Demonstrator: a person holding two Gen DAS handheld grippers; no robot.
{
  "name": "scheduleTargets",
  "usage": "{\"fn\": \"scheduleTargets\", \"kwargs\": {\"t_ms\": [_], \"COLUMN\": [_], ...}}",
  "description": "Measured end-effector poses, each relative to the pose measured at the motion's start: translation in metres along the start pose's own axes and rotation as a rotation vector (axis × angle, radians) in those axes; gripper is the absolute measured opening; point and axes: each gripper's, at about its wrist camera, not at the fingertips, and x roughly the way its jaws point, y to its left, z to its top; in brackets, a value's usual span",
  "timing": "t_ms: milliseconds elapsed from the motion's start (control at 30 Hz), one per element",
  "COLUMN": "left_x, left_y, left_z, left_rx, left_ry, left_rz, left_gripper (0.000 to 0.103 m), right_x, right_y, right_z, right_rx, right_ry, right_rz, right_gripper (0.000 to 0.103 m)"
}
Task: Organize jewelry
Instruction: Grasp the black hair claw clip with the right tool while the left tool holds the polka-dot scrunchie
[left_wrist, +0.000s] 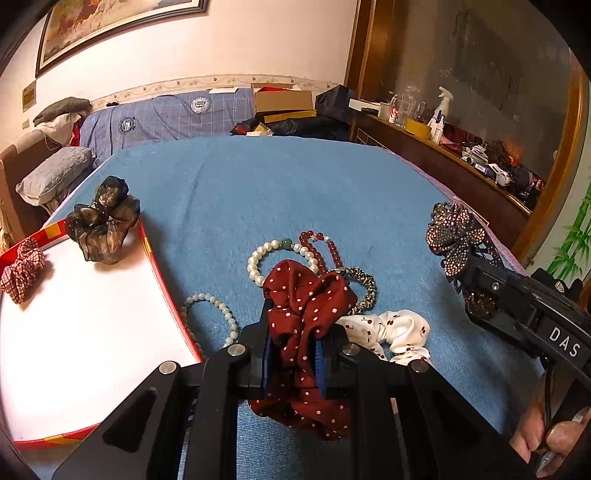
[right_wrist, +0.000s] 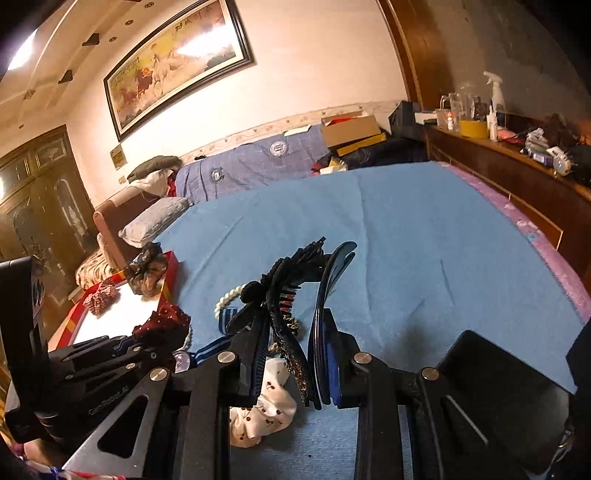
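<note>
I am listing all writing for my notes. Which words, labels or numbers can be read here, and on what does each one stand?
"DAS": white letters on the black body of the right tongs.
"GenRobot.AI": faint embossed letters on the left tongs, seen from the right wrist view.
Round emblems on the blue plaid cover: too small to read.
Calligraphy on the framed painting: blurred, unreadable.

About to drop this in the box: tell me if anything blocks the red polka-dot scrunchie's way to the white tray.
Nothing visible blocks it. The left tool holds the red polka-dot scrunchie beside the white tray, with open floor past its red rim. The brown scrunchie and checked scrunchie sit at the far end.
</note>
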Motion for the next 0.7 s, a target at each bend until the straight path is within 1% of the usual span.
{"fn": "scheduleTargets", "kwargs": {"t_ms": [400,700], "left_x": [-0.006,-0.01], "left_y": [-0.002,-0.001], "left_z": [0.001,0.002], "left_rx": [0.018,0.014], "left_ry": [-0.029,-0.041], "left_rz": [0.031,0.03], "left_gripper": [0.016,0.016], "right_x": [0.004,0.005], "right_y": [0.01,0.013], "right_z": [-0.001,-0.002], "right_rx": [-0.035,-0.041], "right_ry": [0.014,0.016], "right_rz": [0.033,0.048], "right_gripper": [0.029,0.029]}}
